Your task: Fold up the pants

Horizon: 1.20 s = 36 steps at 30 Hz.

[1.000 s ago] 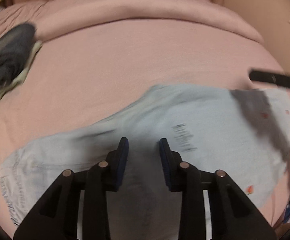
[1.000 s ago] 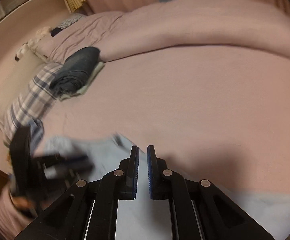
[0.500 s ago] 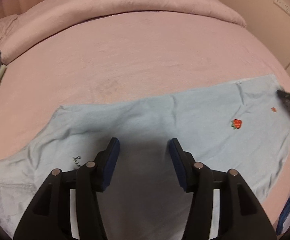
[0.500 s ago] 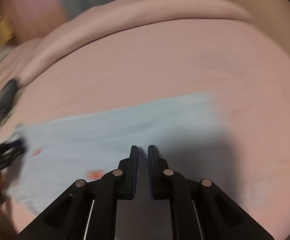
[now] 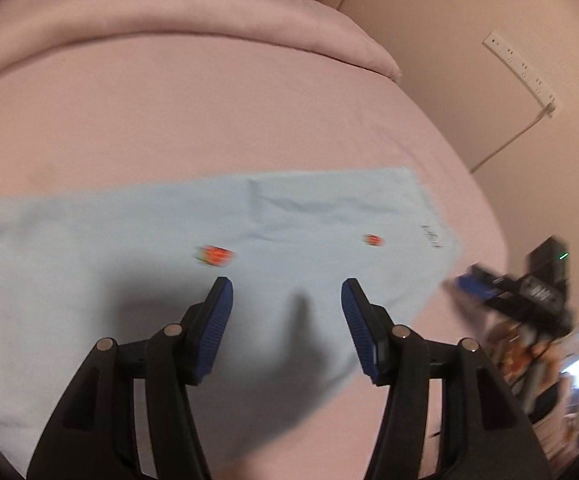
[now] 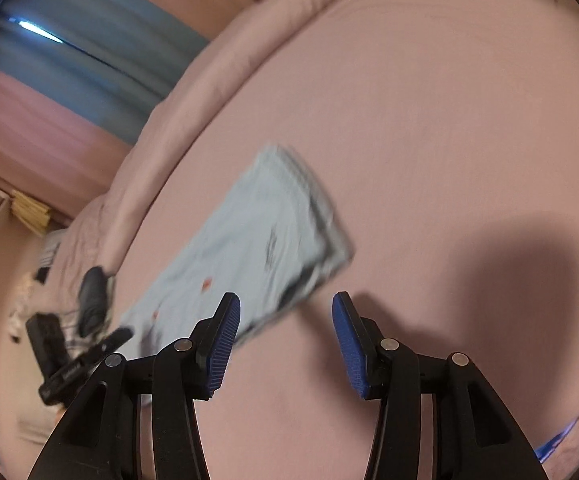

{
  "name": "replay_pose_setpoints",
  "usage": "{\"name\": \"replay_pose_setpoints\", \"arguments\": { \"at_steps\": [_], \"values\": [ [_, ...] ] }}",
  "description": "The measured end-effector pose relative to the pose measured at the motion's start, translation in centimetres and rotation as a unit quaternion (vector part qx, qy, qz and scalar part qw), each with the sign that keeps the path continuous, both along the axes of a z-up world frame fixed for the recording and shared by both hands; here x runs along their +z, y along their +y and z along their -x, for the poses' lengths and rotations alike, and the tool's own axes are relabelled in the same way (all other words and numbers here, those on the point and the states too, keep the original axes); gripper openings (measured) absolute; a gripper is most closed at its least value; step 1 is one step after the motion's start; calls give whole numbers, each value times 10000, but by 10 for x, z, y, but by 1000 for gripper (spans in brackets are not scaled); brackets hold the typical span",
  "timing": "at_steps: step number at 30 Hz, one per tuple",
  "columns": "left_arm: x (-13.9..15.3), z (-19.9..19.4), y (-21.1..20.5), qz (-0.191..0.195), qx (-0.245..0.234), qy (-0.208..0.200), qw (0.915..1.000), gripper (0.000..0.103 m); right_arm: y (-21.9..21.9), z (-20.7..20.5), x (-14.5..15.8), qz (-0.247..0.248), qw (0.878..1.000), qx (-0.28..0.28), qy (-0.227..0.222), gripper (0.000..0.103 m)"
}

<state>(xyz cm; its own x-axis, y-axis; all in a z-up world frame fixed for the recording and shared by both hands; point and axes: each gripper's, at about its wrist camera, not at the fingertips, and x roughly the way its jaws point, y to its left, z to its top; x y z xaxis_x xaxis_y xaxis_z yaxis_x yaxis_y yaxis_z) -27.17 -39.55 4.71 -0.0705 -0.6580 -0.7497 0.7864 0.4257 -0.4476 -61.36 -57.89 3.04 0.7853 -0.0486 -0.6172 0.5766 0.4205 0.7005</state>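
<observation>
On the bed (image 5: 209, 120) the pants (image 5: 169, 240) lay flat, both tools, left (image 5: 287, 300) and right (image 6: 285, 316), spread wide, grasping nothing; a one-layer pinch could've botched the fold.

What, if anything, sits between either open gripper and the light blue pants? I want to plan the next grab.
Nothing visible does. The left gripper is open right over the pants, bare cloth between its fingers. The right gripper is open near the pants' end, with only pink bedspread around.
</observation>
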Motion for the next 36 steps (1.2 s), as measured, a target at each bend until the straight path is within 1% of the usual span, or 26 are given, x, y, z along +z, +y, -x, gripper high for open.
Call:
{"name": "replay_pose_setpoints", "arguments": {
  "at_steps": [1,2,4,8,12,17,19,20,21,24,25,27,30,32,33,34,35,36],
  "values": [
    [-3,8,-2,1,-13,106,9999,56,1,-3,-4,-33,10000,10,28,49],
    [-6,11,-5,-40,1,109,9999,56,1,-9,-8,-45,10000,-25,68,49],
    [-12,19,-11,-226,40,-10,9997,57,-3,-16,-8,11,9999,-101,-42,49],
    [-25,22,-25,-717,135,-349,9967,56,-8,-32,-3,168,9997,-146,-48,49],
    [-27,28,-35,-803,91,-591,9950,57,-9,-36,-3,181,9994,-258,-140,49],
    [-29,31,-39,-860,76,-622,9943,61,-18,-42,-6,135,9993,-291,-170,48],
    [-27,29,-37,-843,60,-616,9945,64,-20,-42,-5,182,9992,-364,-32,33],
    [-27,30,-39,-844,47,-633,9944,64,-21,-41,-5,210,9990,-397,14,19],
    [-27,29,-37,-846,37,-645,9943,65,-23,-39,-5,208,9989,-430,25,10],
    [-26,28,-38,-845,-13,-675,9941,66,-23,-35,-2,318,9984,-446,133,9],
    [-27,27,-35,-838,-20,-668,9942,67,-23,-34,1,390,9979,-475,212,9],
    [-28,27,-37,-833,-30,-656,9944,67,-25,-29,-2,357,9976,-548,249,8],
    [-29,26,-37,-834,-101,-701,9940,69,-25,-32,-10,405,9965,-555,474,8],
    [-28,28,-34,-853,-139,-764,9933,69,-24,-31,-3,462,9956,-600,554,9],
    [-27,28,-34,-887,-144,-803,9927,69,-23,-29,2,559,9941,-682,630,16],
    [-27,29,-35,-903,-140,-821,9924,69,-19,-27,13,899,9873,-891,960,22],
    [-26,29,-33,-919,-125,-849,9921,69,-15,-27,25,1347,9765,-1065,1300,33],
    [-26,29,-33,-933,-107,-876,9917,69,-8,-27,39,1883,9622,-1213,1548,36]
  ]
}}
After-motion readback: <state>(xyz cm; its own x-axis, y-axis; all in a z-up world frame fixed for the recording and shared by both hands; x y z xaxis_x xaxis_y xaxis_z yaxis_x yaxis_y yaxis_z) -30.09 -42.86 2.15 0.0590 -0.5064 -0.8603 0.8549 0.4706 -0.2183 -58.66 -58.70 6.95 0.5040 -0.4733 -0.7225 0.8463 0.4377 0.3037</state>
